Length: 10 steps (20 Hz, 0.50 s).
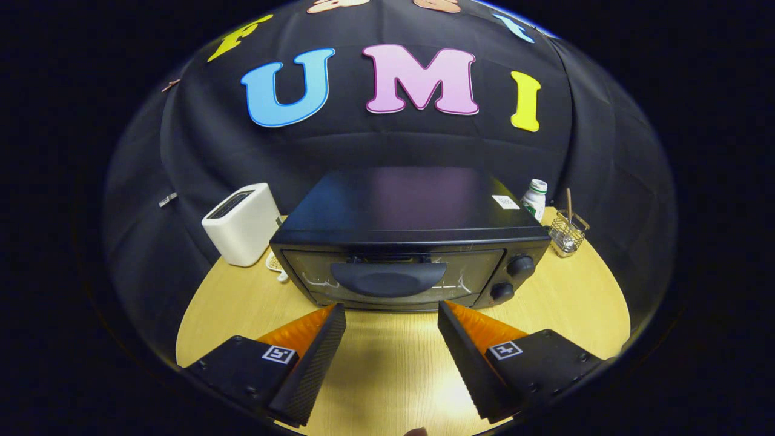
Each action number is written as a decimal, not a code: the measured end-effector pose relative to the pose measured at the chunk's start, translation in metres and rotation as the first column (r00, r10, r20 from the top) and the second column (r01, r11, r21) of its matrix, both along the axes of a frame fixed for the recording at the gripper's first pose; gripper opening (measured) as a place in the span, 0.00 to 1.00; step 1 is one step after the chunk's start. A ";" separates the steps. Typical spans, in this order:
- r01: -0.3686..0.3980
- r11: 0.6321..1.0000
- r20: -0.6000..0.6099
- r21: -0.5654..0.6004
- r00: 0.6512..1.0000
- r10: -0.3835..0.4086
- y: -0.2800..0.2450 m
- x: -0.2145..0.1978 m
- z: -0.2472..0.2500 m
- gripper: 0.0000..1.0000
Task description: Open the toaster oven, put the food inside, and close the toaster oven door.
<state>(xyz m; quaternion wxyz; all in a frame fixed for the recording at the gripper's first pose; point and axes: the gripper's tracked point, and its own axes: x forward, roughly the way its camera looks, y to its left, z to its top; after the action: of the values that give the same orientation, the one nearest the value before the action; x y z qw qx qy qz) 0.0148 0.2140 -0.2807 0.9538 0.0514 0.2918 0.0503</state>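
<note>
Black metal and dark glass make up the toaster oven (405, 242), which stands toward the far edge of the pale wooden surface (393, 363) with its door shut. The door and its broad curved handle (387, 278) face straight back at the fingers, and the two knobs (519, 265) sit at the right end of the front. Its long axis runs crosswise, side to side across the line of the fingers. The gripper (392, 315) has its fingers spread wide and holds nothing; the handle lies just ahead of them and centred on the gap between them, so reaching it would be a matter of moving straight forward. No food can be made out on the surface, and the glass is too dark to tell what is inside. A shut door with empty fingers fits both food yet to be loaded and food already shut in.

A white slot toaster (242, 223) stands beside the oven's left end. Behind its right corner are a white bottle (534, 197) and a small wire basket (568, 233).
</note>
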 end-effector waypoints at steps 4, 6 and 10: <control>-0.012 1.000 0.077 -0.008 0.997 0.013 -0.013 0.002 0.024 0.99; -0.021 0.999 0.136 -0.026 0.990 0.024 -0.022 0.003 0.046 0.99; -0.030 0.997 0.273 -0.073 0.961 0.049 -0.044 0.003 0.100 0.99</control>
<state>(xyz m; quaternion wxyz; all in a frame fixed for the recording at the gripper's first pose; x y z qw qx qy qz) 0.0177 0.1705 -0.1804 0.9850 0.0054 0.1593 0.0658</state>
